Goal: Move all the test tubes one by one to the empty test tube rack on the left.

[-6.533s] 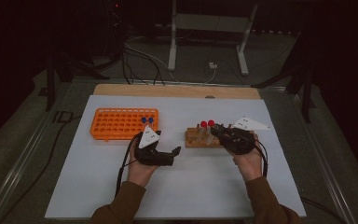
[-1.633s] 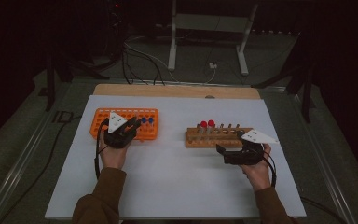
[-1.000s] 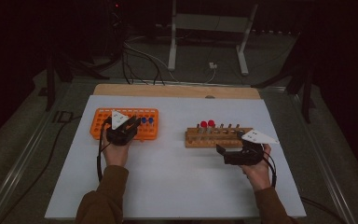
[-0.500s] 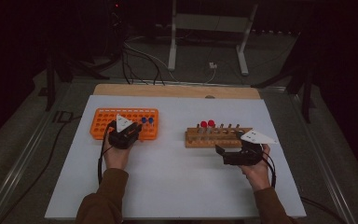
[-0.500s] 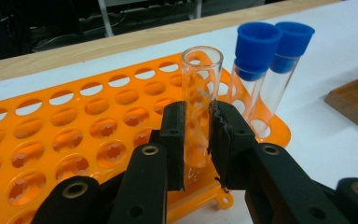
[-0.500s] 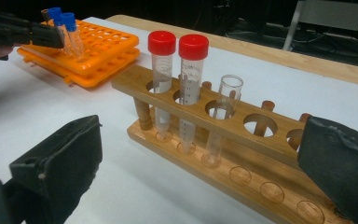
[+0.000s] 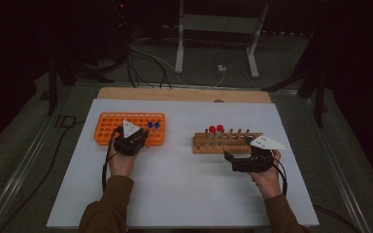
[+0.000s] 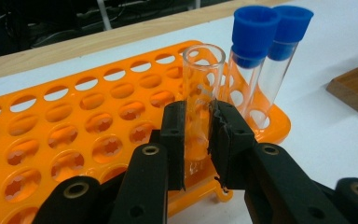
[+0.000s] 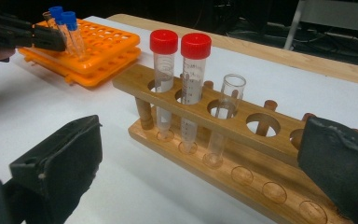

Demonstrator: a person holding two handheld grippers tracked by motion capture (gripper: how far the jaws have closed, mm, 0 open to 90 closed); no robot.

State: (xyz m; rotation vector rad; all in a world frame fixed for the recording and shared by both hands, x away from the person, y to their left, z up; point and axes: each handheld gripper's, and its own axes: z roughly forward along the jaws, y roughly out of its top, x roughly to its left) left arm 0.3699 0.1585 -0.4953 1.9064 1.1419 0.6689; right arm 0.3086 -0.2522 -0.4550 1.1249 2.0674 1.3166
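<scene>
Your left gripper (image 8: 198,135) is clamped on an open glass tube (image 8: 203,98), pads pressing both sides. The tube stands upright, its lower end down in a hole at the near edge of the orange rack (image 8: 74,126). Two blue-capped tubes (image 8: 261,56) stand in the same rack just beyond it. Well to the right of the orange rack, your right gripper (image 9: 200,163) has its jaws wide apart, nothing between them, just in front of the wooden rack (image 9: 214,121). That rack holds two red-capped tubes (image 9: 181,70) and one uncapped tube (image 9: 226,112) beside them.
</scene>
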